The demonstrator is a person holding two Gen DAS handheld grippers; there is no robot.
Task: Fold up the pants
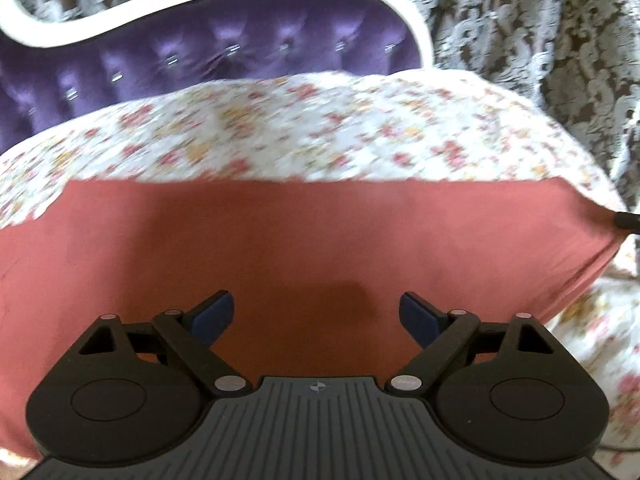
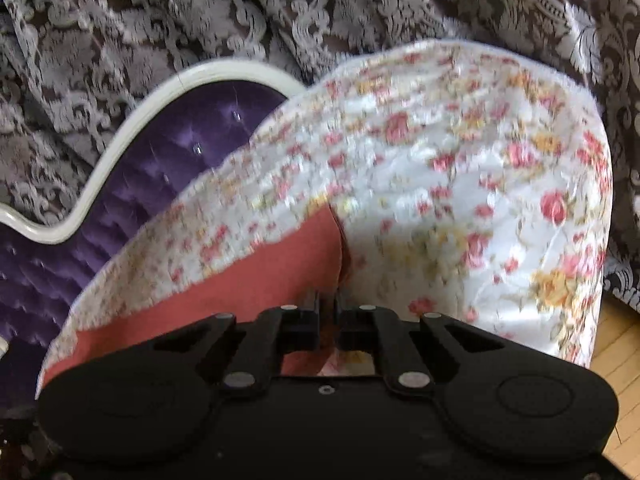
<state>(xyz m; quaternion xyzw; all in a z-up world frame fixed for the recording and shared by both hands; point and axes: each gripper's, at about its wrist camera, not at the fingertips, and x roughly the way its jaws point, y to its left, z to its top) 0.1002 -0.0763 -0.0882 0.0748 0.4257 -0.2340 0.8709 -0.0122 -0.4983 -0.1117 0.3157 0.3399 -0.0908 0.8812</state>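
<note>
- Pants (image 1: pixel 320 232): salmon-red cloth, spread flat across a bed under a floral sheet (image 1: pixel 304 128); far edge runs straight left to right in the left wrist view, sheet showing beyond it
- Left tongs (image 1: pixel 316 316): spread wide, blue-padded fingers (image 1: pixel 214 316) well apart, nothing between them; they hover over the middle of the red cloth, and a faint shadow lies on the fabric between the tips
- Right tongs (image 2: pixel 328 304): drawn narrow, clamped on the pants (image 2: pixel 280 264) at the cloth's right-hand edge, where a fold or seam runs up from the tips; sheet (image 2: pixel 460 200) lies just beside the grip
- In the left wrist view the right corner of the pants pulls to a point at the frame's right edge, where a dark tip (image 1: pixel 626 220) touches it; too little of it shows to name it
- Headboard (image 1: pixel 168 64): purple tufted velvet with shiny buttons, white curved frame, at the far end of the bed
- Curtain (image 2: pixel 320 8): grey-brown damask, hanging behind the headboard
- Wooden floor (image 2: pixel 620 360): strip at lower right of the right wrist view
- Both views blurred; fine detail of the cloth not readable
</note>
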